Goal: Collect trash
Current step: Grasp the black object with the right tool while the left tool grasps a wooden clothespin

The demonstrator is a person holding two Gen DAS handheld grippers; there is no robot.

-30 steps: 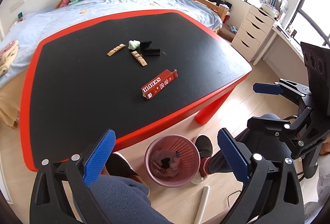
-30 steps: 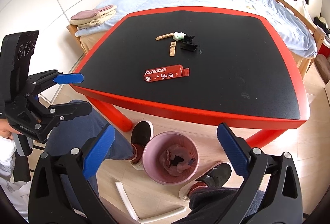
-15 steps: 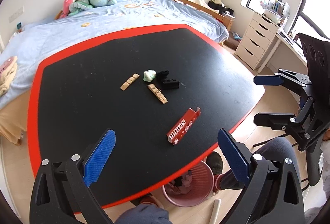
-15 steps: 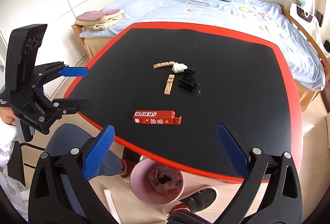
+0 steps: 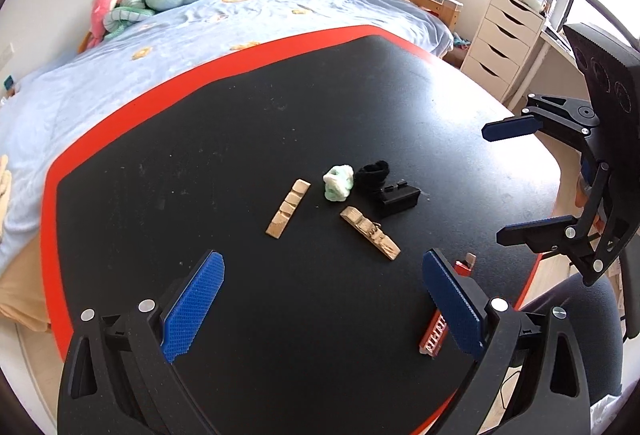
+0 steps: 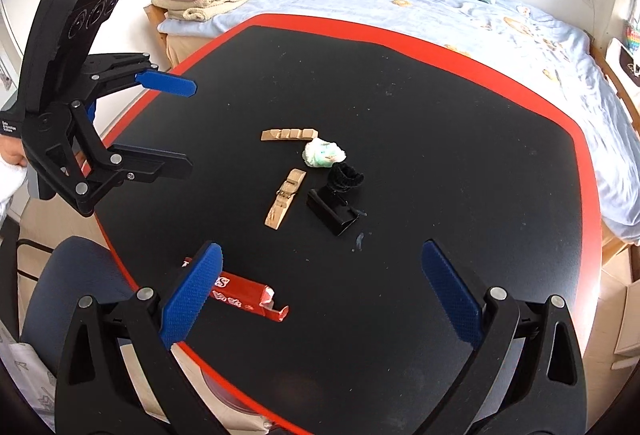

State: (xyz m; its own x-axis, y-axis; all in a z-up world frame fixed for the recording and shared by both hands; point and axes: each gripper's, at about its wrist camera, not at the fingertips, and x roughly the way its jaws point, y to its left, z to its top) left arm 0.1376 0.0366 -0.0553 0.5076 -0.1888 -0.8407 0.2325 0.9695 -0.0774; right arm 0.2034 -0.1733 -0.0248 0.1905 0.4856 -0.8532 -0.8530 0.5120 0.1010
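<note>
Both grippers risen and pushed forward since earlier frames — bin gone from left view, only sliver under table edge in right view. Table (image 5: 248, 139) black with red rim. Left gripper (image 5: 322, 305) wide, empty; right gripper (image 6: 320, 293) wide, empty. Red wrapper (image 6: 244, 293) near front edge, beside right gripper's left finger. Two clothespins (image 6: 285, 199), black clip (image 6: 332, 211), green wad (image 6: 323, 153) clustered mid-table.

On black table (image 6: 440, 139): 2 wooden clothespin halves (image 6: 289, 134) (image 6: 285, 204), 1 crumpled white-green wad (image 6: 323, 153), 1 black fabric piece (image 6: 345, 175), 1 black clip (image 6: 333, 212), 1 red wrapper box (image 6: 248, 295). Total 6 items. Grippers in view: 2, left gripper (image 5: 324, 305) and right gripper (image 6: 320, 291), both empty
</note>
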